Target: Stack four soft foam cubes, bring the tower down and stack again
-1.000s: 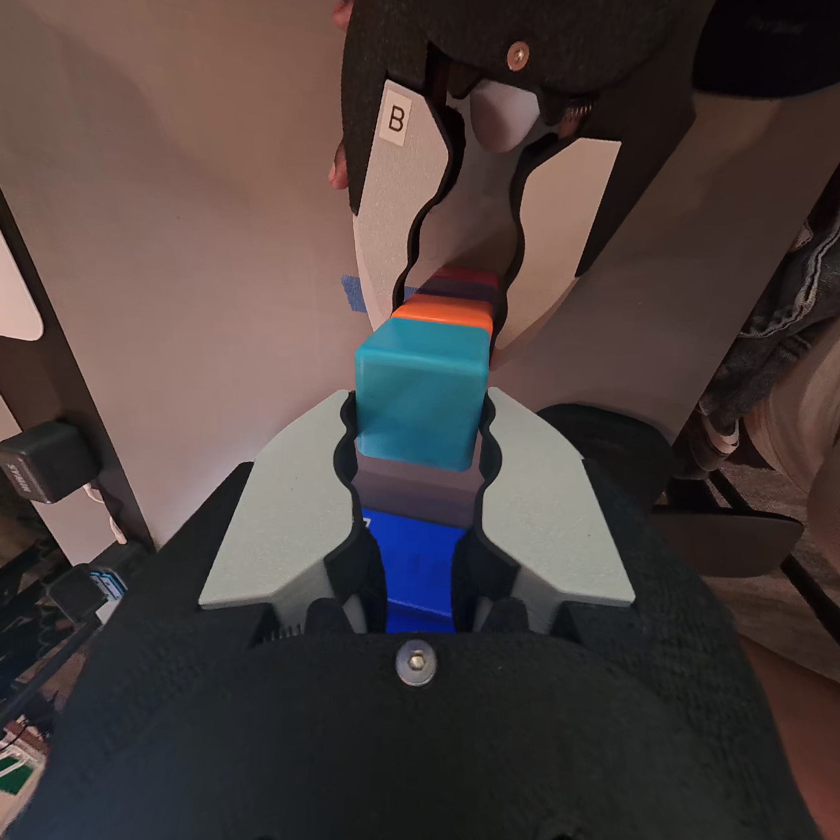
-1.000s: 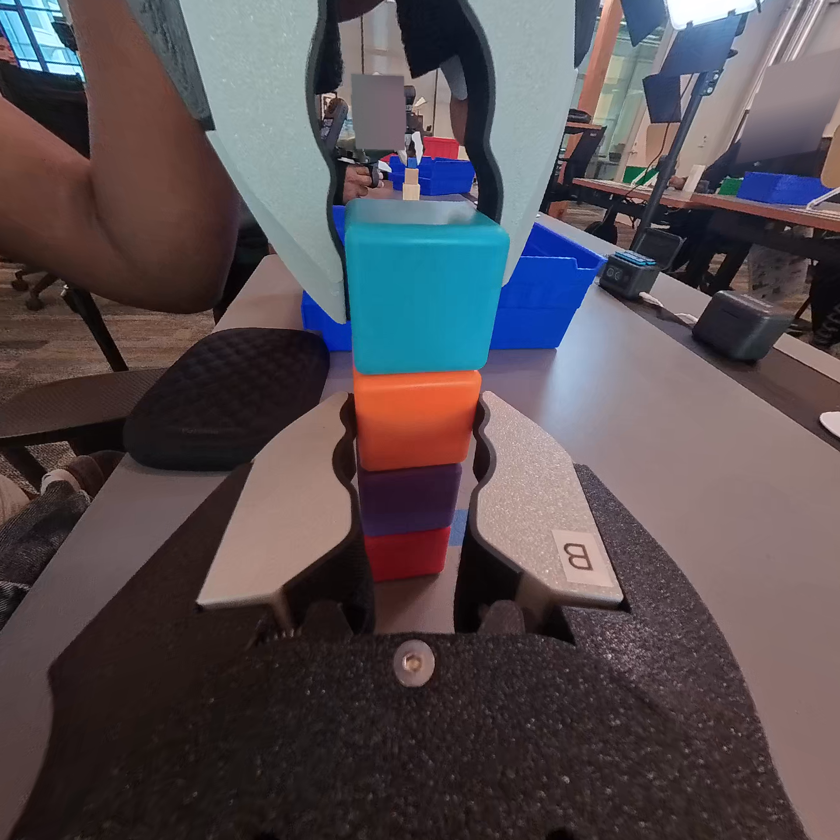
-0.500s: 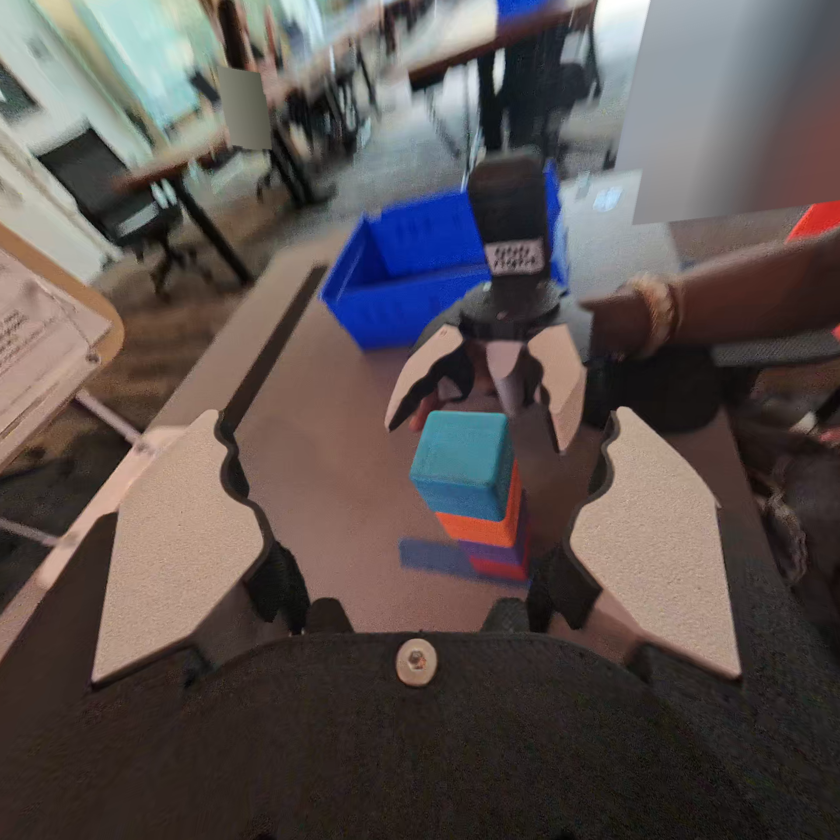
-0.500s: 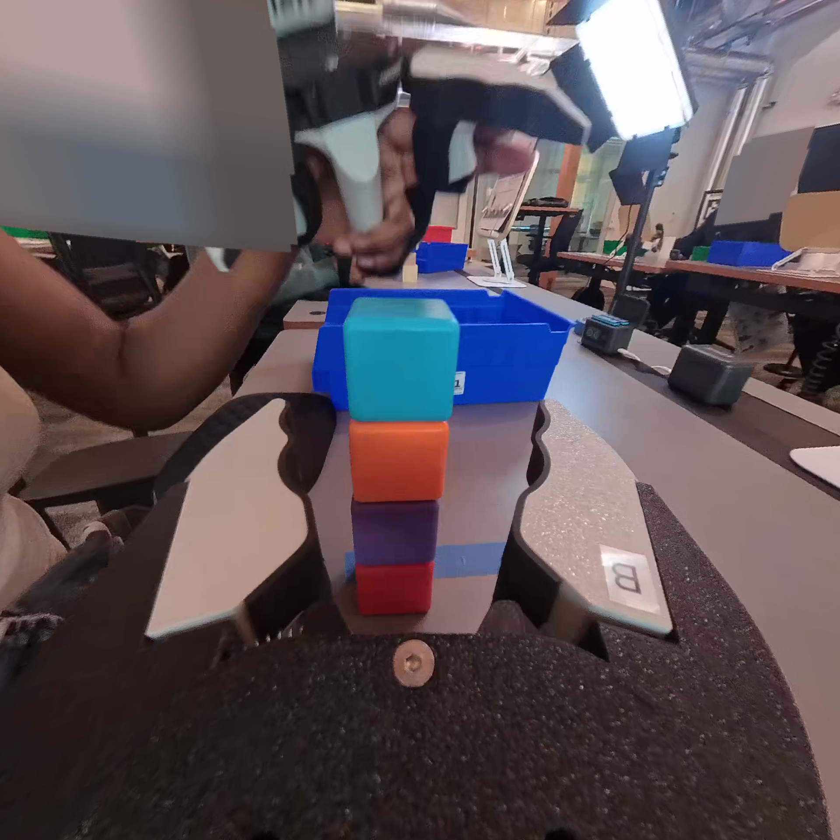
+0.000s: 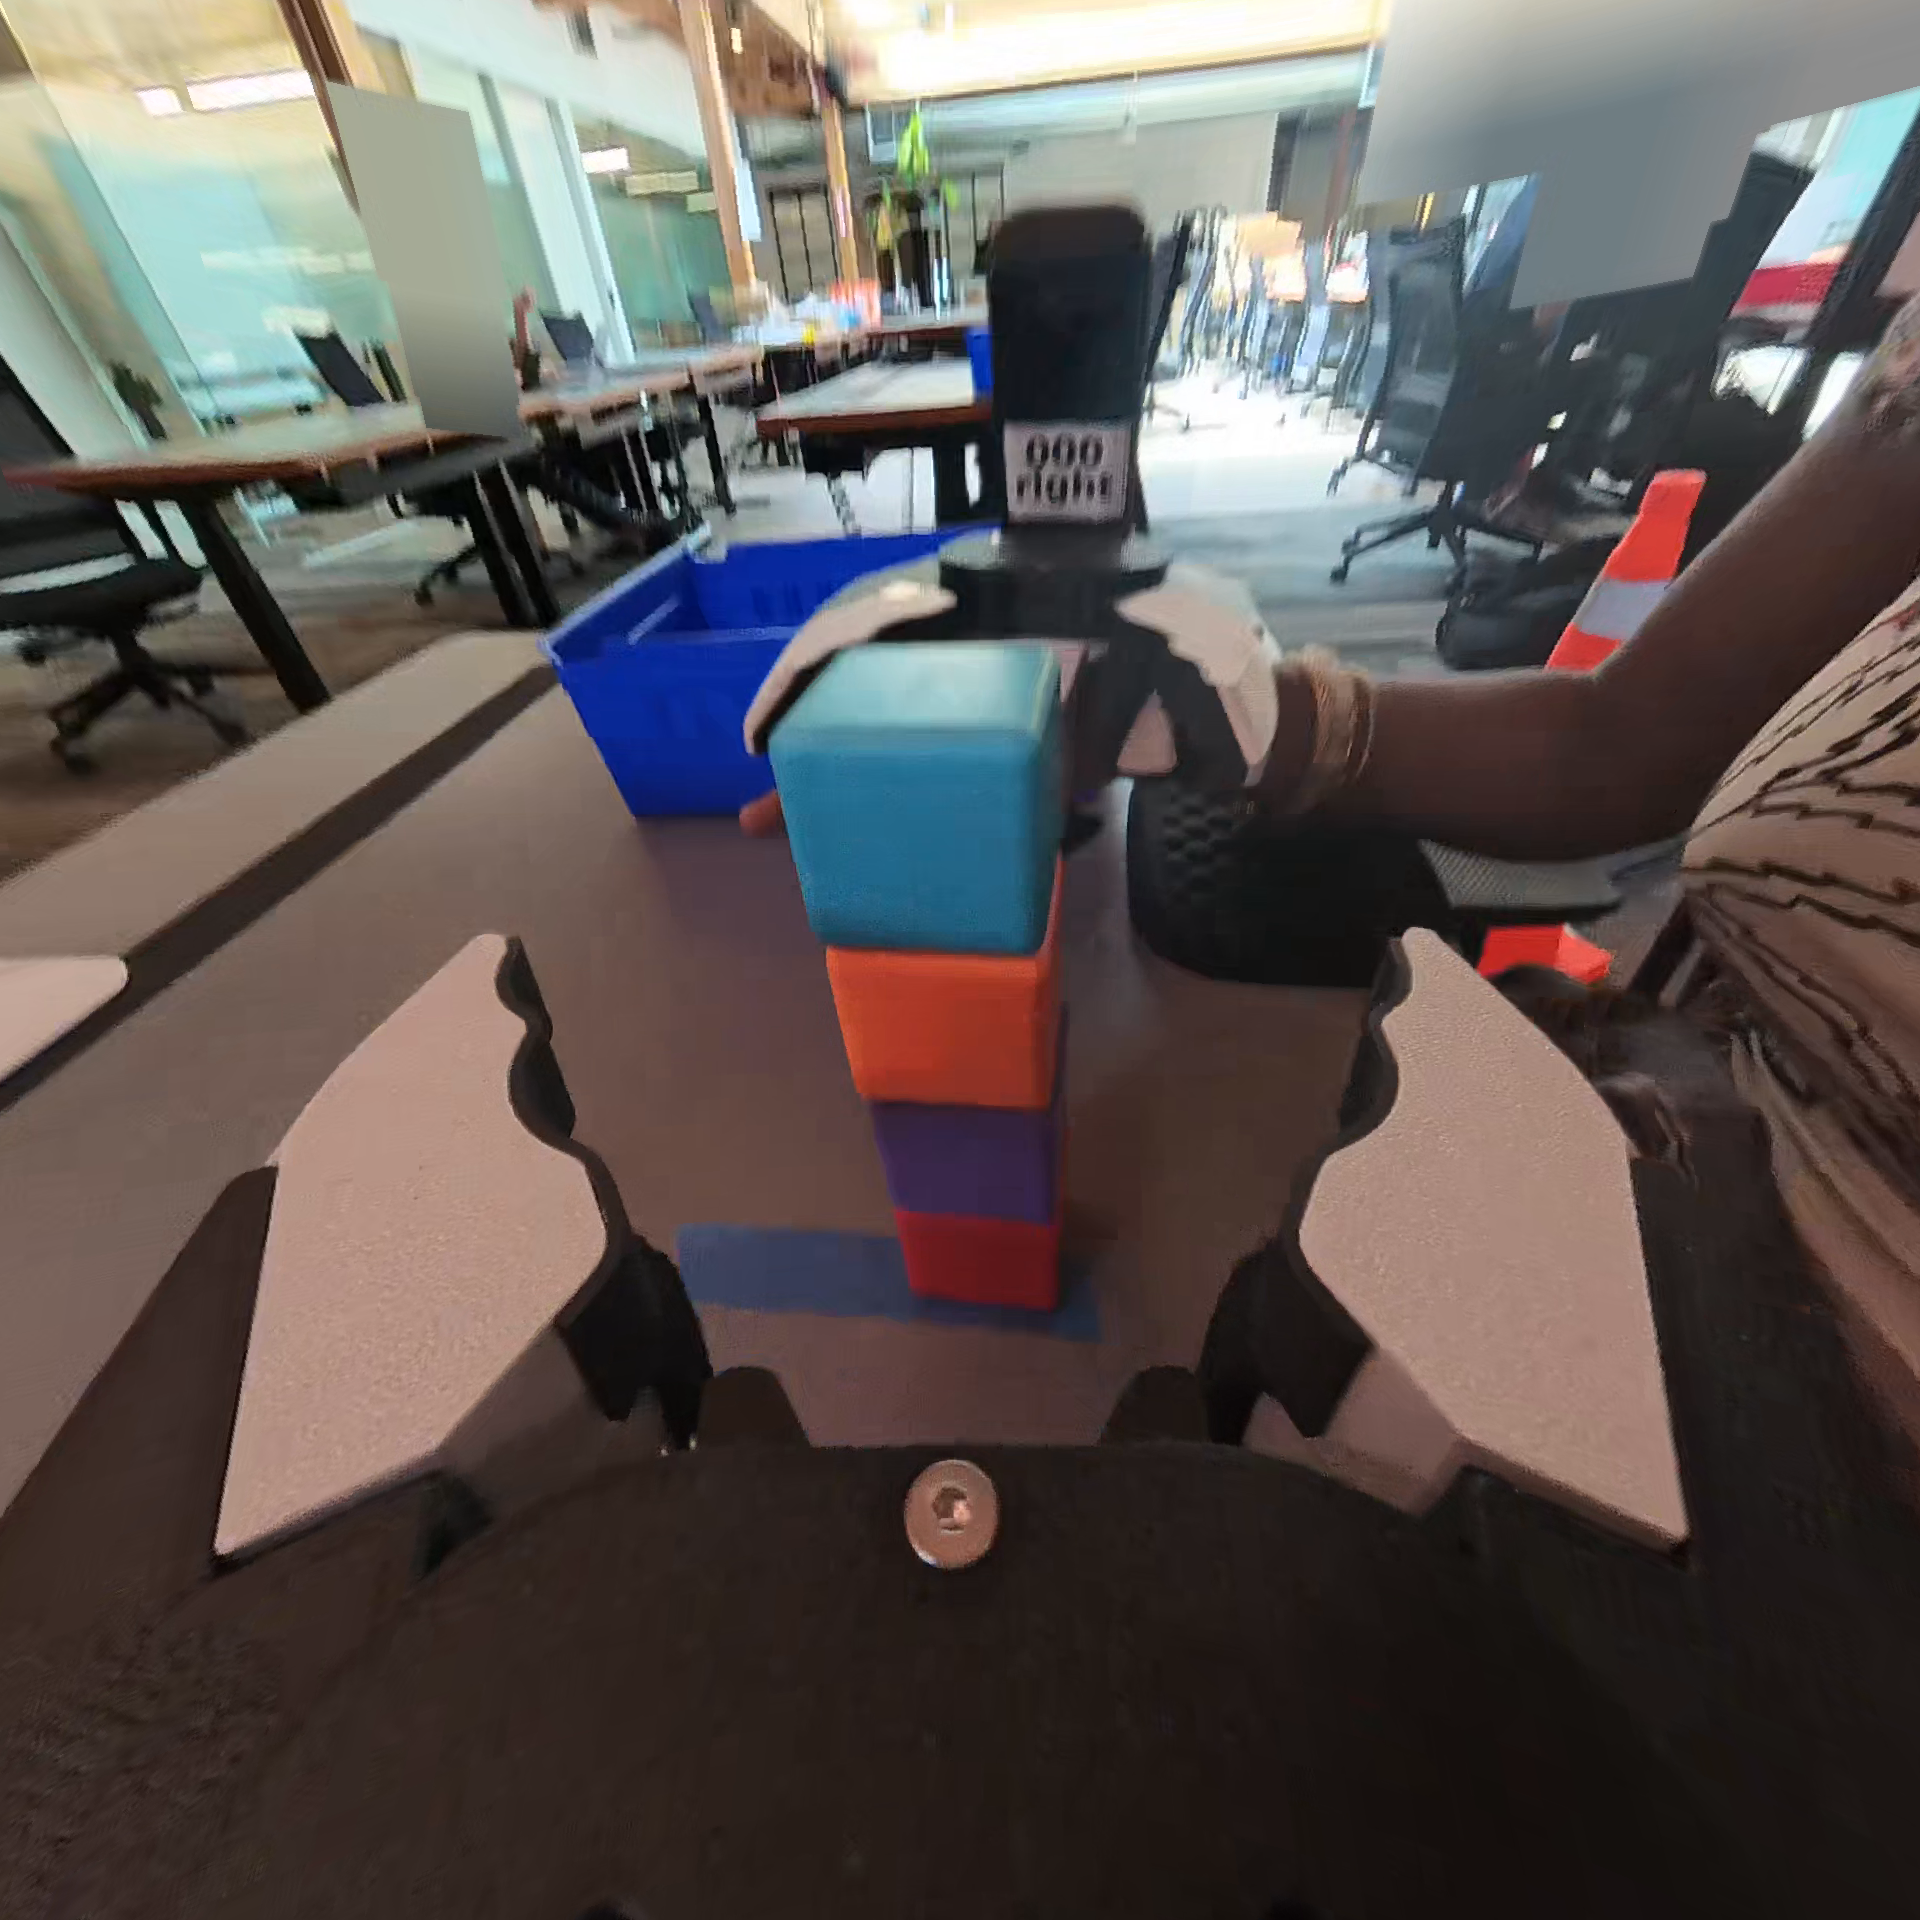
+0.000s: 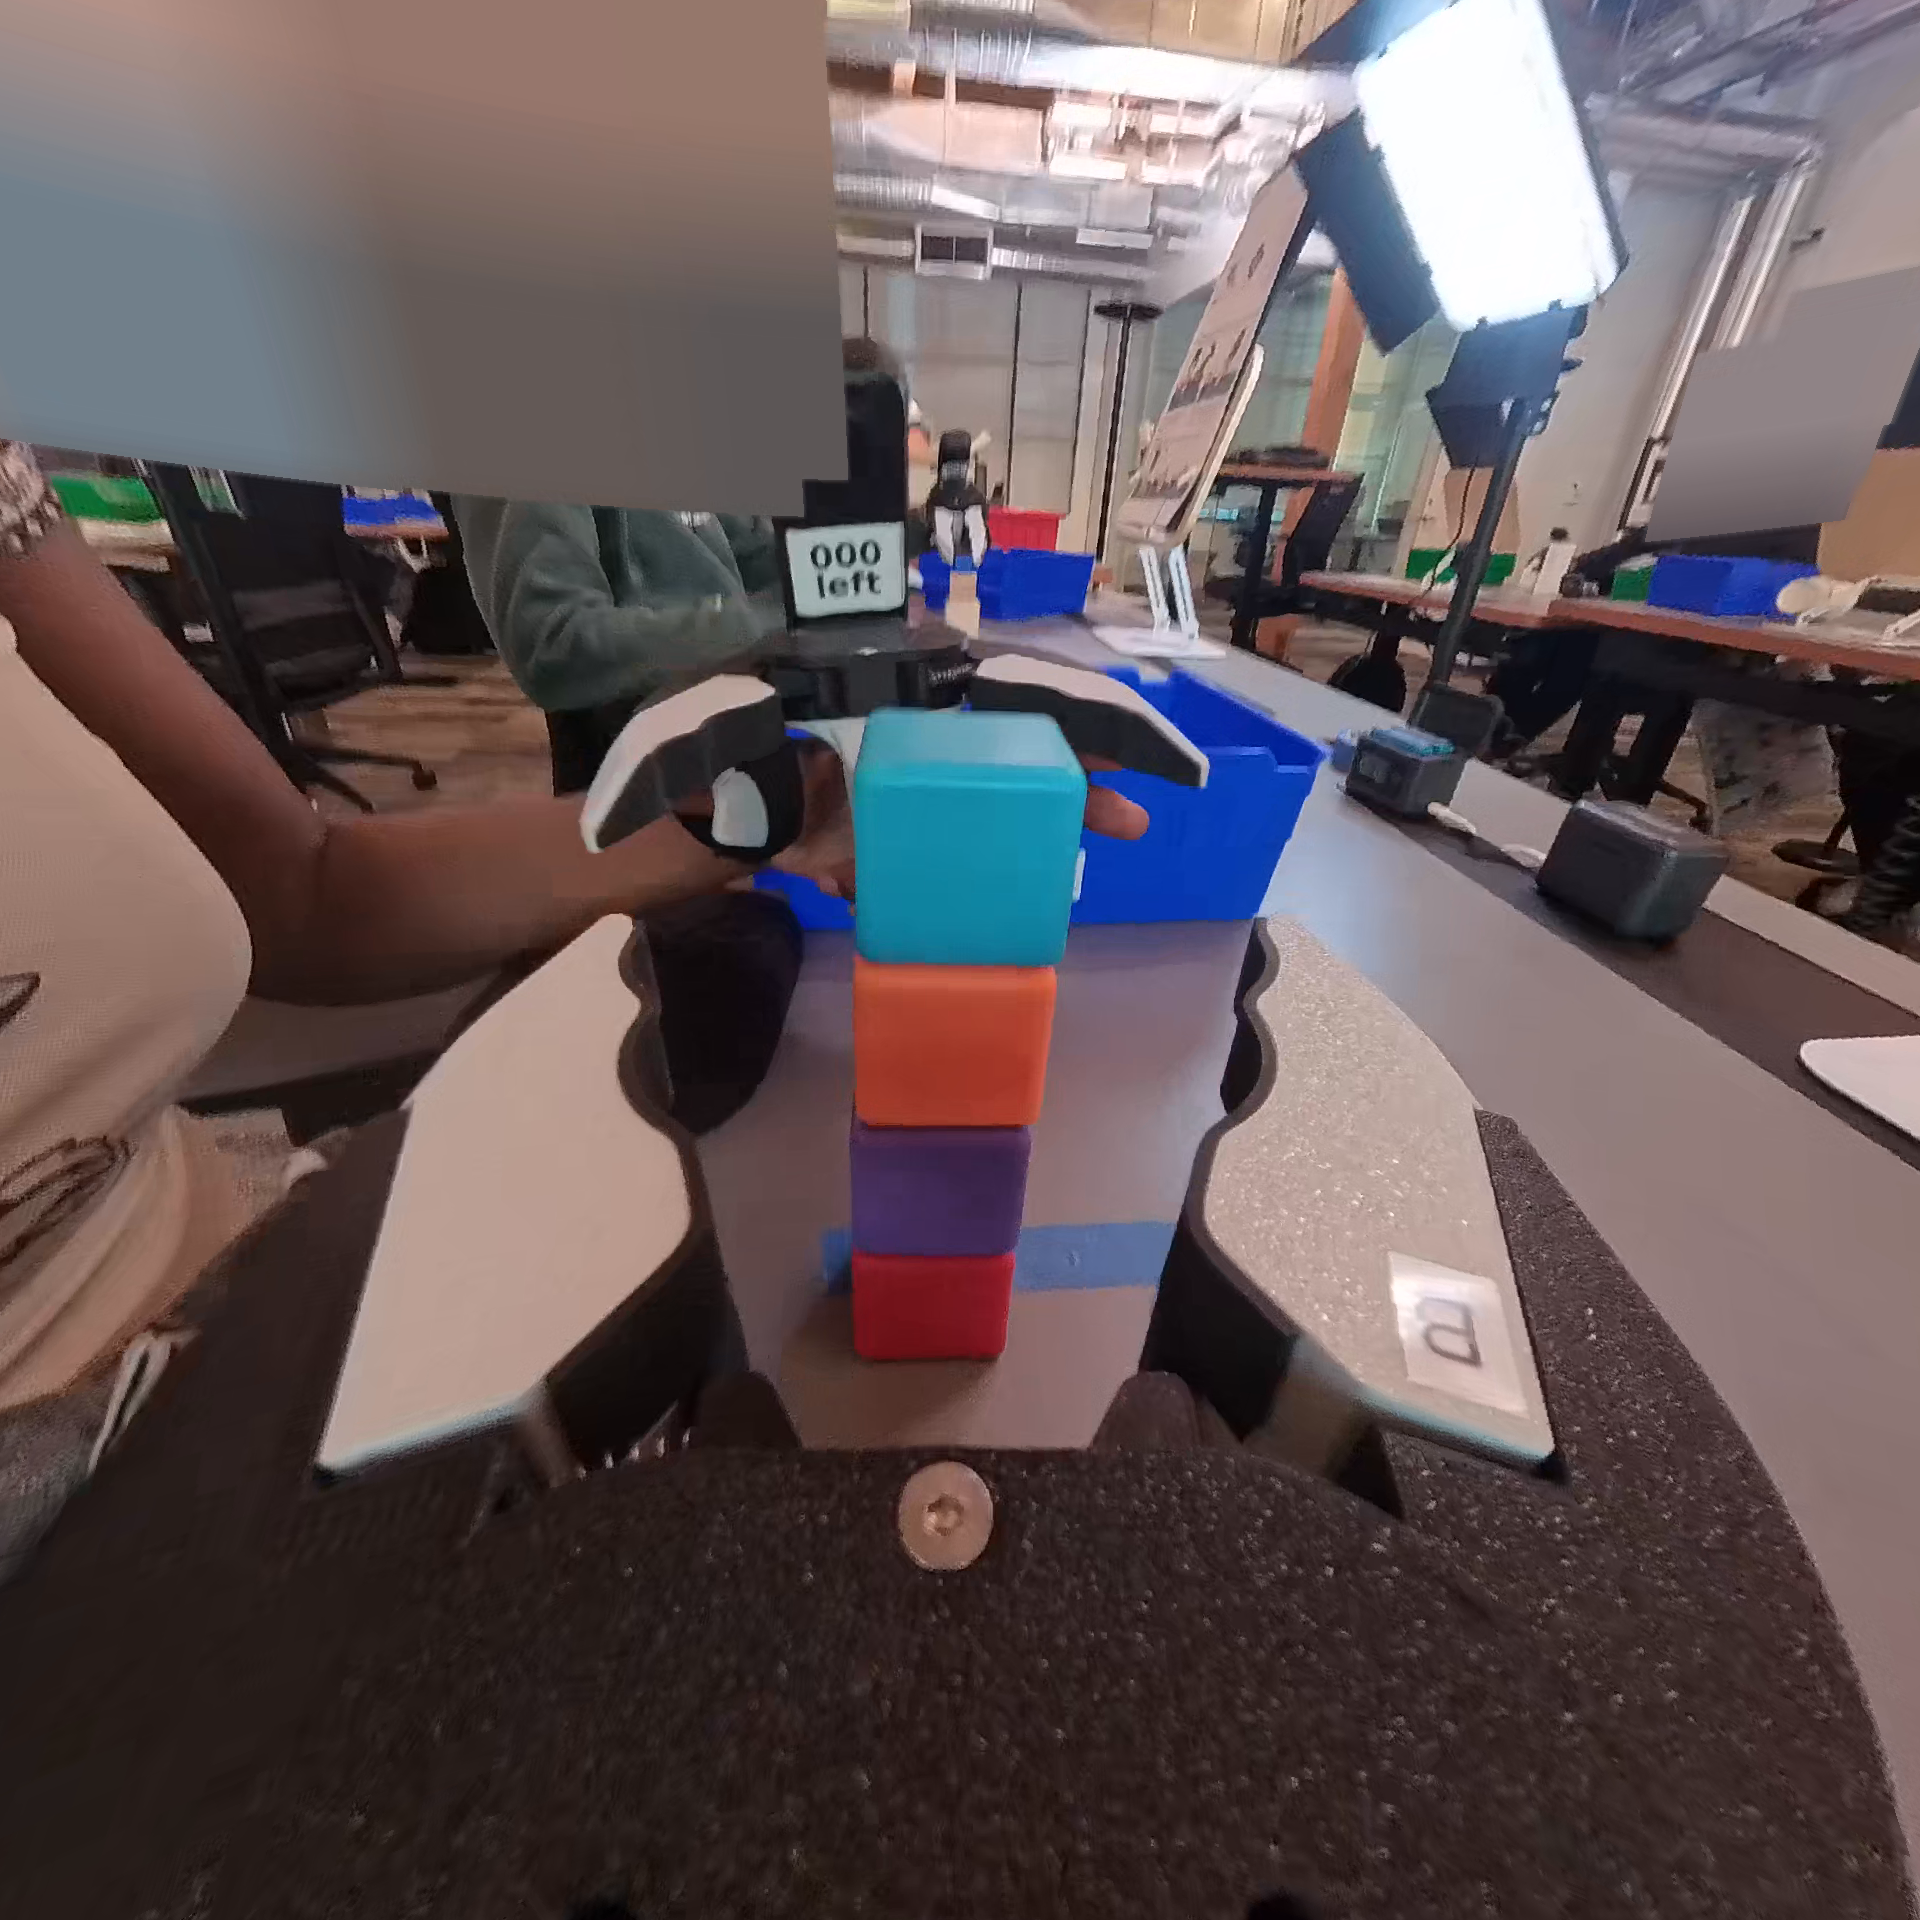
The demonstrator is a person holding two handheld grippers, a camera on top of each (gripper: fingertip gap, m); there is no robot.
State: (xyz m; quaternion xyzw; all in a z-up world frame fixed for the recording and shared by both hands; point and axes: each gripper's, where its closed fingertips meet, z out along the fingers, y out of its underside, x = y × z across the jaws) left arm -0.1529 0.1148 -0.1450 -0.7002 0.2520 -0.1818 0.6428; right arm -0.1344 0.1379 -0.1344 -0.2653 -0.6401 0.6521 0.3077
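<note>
Teal cube tops a four-block tower on the grey table, above the orange cube, purple cube and red cube, which sits on a strip of blue tape. A second ago the left gripper clasped the teal cube from above and the right gripper closed round the orange one; both now face the tower level from opposite sides, jaws spread wide and empty, clear of it. Only the right wrist view shows a lit studio panel and a grey box far right; only the left wrist view shows an orange traffic cone; a blue bin stands beyond the tower.
</note>
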